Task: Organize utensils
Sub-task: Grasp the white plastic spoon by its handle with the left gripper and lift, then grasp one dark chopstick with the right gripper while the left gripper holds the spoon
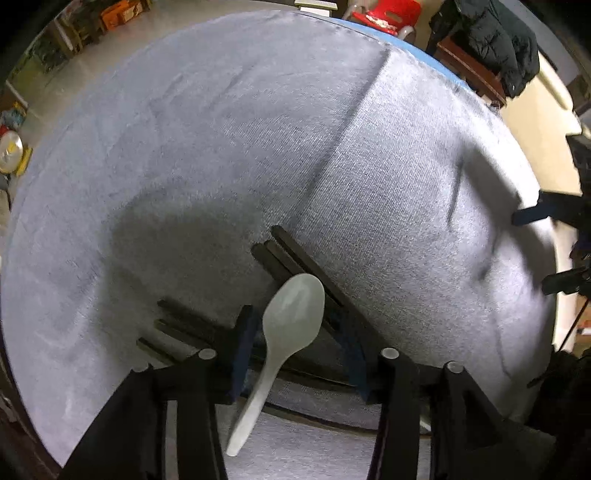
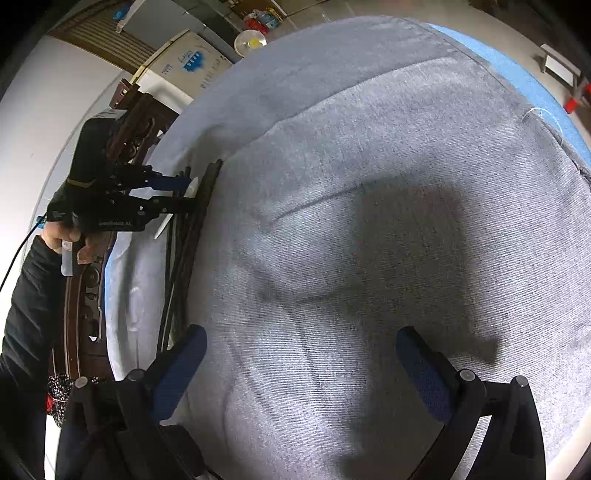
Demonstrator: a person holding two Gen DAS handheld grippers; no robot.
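Observation:
A white plastic spoon (image 1: 291, 325) lies bowl-forward between the open fingers of my left gripper (image 1: 301, 332), resting over several dark chopsticks (image 1: 295, 254) on the grey cloth (image 1: 221, 147). The jaws stand apart on either side of the spoon, not touching it. In the right wrist view the left gripper (image 2: 184, 192) sits at the left table edge over the spoon (image 2: 192, 190) and the chopsticks (image 2: 184, 258). My right gripper (image 2: 301, 358) is open and empty above the cloth; its fingers (image 1: 532, 214) show at the right edge of the left wrist view.
The cloth (image 2: 369, 184) covers a table with a blue edge (image 2: 524, 81). A dark wooden chair (image 2: 85, 288) stands by the left edge. A red chair (image 1: 388, 14) and a dark jacket (image 1: 491, 40) are beyond the far edge.

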